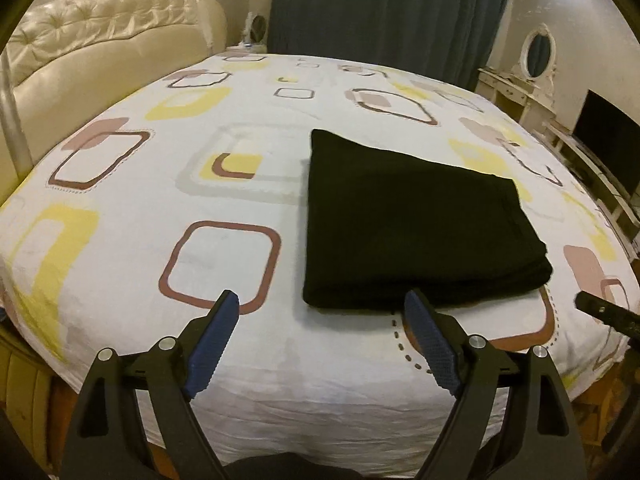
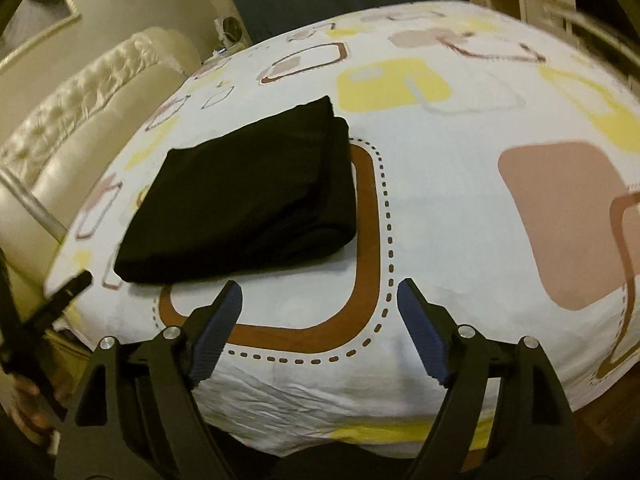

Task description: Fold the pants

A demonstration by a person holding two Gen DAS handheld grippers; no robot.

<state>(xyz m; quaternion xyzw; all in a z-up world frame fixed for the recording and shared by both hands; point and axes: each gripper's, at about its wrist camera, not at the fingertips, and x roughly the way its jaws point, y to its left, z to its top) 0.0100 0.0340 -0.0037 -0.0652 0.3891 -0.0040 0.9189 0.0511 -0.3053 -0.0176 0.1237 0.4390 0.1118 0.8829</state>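
Black pants (image 1: 416, 224) lie folded into a thick, several-layered rectangle on the bed (image 1: 240, 360), near its front edge, on a white sheet printed with yellow, brown and pink rounded squares. From the right wrist camera I see the same bundle (image 2: 248, 200) to the left of my fingers, one corner overlapping a brown outlined square with a dotted border.

My left hand-held gripper (image 1: 320, 312) hangs above the sheet, tilted downward, its blue-padded jaws spread wide with nothing between them; its right finger stands just in front of the near edge of the pants, and I cannot tell whether it touches. My right hand-held gripper (image 2: 320, 300) is likewise wide apart and empty, angled down over the brown square, clear of the fabric.

I see no container on the bed, and no label or writing I can read. A cream tufted headboard (image 1: 112, 36) and a dark curtain (image 1: 384, 8) stand behind.
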